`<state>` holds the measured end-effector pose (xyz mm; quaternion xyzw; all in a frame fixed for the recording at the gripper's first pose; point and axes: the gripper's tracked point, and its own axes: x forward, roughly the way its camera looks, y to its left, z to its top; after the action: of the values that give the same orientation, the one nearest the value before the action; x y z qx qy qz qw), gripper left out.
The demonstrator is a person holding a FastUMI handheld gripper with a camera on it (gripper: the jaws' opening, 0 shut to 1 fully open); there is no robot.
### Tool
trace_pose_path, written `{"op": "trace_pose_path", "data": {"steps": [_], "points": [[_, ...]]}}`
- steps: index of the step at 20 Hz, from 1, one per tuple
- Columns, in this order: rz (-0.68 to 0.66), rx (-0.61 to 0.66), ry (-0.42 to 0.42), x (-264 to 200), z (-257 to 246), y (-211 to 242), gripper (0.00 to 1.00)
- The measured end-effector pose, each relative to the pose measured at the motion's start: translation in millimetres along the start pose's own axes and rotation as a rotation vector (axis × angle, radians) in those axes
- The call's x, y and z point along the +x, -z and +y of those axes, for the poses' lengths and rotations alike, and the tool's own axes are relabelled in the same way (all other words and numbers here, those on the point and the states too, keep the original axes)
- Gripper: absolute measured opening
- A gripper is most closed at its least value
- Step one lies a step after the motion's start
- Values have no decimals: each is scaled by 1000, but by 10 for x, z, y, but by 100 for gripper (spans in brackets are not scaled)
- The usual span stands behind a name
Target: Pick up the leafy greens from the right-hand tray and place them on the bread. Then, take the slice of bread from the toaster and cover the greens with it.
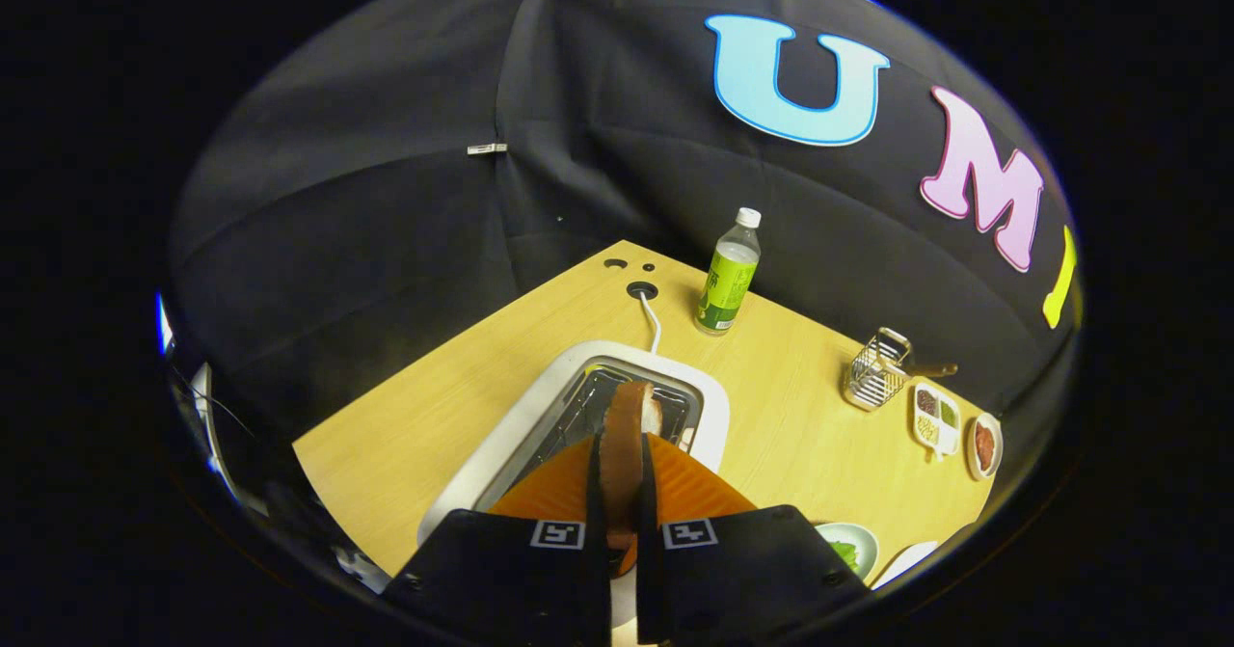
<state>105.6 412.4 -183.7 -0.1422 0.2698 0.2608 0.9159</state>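
A slice of bread (631, 425) with a brown crust stands on edge between my two fingers, and my gripper (620, 454) is shut on it. The slice hangs just above the open slots of the white toaster (501, 444), which lies right under and ahead of the fingers. A white cord (652, 324) runs from the toaster's far end to a hole in the wooden table (405, 435). To the right of my fingers, close by, a small pale bowl of leafy greens (848, 546) sits on the table, partly hidden by the gripper body.
A green-labelled bottle (730, 276) stands beyond the toaster near the table's far corner. Further right are a wire basket (875, 369), a white divided dish (935, 418) and a small dish of red food (984, 444). A white plate rim (906, 562) lies beside the greens bowl.
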Motion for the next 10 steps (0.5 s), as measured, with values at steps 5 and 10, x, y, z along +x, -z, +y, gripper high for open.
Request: {"op": "trace_pose_path", "data": {"steps": [5,10], "points": [[-48,58,3,-181,-109,-335,12],[-104,87,13,-493,-274,-610,12]]}}
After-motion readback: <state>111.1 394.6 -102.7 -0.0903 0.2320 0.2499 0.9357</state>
